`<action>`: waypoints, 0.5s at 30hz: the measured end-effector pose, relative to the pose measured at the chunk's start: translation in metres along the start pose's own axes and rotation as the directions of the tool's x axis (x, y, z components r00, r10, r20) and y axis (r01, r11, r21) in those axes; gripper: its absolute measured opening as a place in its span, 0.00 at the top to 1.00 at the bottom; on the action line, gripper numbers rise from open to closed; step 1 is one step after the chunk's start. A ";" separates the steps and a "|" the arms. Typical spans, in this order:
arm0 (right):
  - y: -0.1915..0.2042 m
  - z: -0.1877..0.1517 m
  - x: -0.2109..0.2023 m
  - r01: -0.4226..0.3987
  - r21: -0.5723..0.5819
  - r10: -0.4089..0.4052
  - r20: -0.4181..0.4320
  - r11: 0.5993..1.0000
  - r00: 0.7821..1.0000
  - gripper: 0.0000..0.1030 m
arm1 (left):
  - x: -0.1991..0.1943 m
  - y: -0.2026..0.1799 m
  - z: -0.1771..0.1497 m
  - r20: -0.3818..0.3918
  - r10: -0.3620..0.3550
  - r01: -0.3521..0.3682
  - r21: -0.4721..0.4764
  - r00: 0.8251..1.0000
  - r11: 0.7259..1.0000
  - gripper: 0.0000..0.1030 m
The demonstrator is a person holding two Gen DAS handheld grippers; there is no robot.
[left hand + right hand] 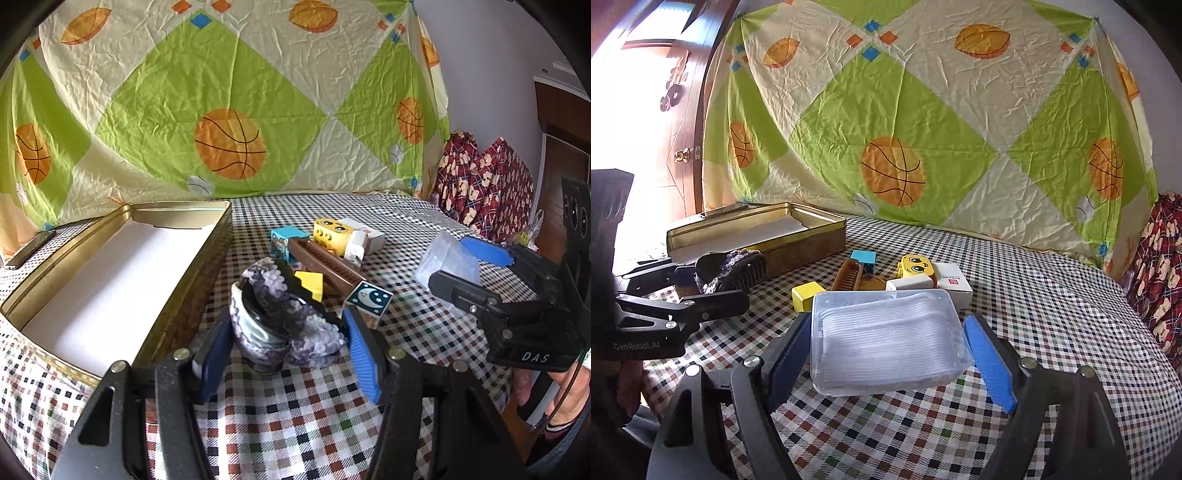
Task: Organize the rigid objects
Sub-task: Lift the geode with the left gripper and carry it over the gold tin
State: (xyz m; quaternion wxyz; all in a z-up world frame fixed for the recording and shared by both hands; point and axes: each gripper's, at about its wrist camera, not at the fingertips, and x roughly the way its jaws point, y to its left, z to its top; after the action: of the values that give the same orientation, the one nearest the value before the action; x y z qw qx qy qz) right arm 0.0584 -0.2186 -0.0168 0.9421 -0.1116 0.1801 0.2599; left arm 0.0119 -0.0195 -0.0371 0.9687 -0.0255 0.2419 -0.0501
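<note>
**Both grippers loaded over the checked cloth**

Checked tablecloth (pixel 295 424) lies nearest. Left gripper (pixel 288 343) is clamped on a hair claw (pixel 284 317); right gripper (pixel 886 350), jaws wide, grips a clear plastic box (pixel 886 339). Beyond lie toy blocks (pixel 328 232), beside the open tin (pixel 122 273).

Not much you can actually read here: your right hand-held gripper (pixel 460 258) says "DAS" in white on its black body, your left hand-held gripper (pixel 713 284) says "GenRobot.AI". The white box (pixel 955 282) has a red mark, too tiny to read.
</note>
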 end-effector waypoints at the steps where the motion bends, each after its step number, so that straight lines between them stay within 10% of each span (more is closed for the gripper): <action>1: 0.000 0.000 -0.001 0.003 0.001 -0.003 0.006 1.000 1.000 0.18 | -0.001 0.000 -0.001 0.004 0.002 -0.002 0.000 1.000 1.000 0.43; 15: -0.002 -0.002 -0.014 0.040 0.020 -0.041 0.088 0.999 0.995 0.18 | -0.011 -0.003 -0.002 0.078 0.015 -0.016 0.007 0.997 1.000 0.43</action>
State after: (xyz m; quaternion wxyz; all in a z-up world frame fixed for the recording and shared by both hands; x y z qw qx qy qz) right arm 0.0480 -0.2268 -0.0126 0.9552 -0.0949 0.1384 0.2438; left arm 0.0008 -0.0209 -0.0334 0.9778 -0.0218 0.2038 -0.0426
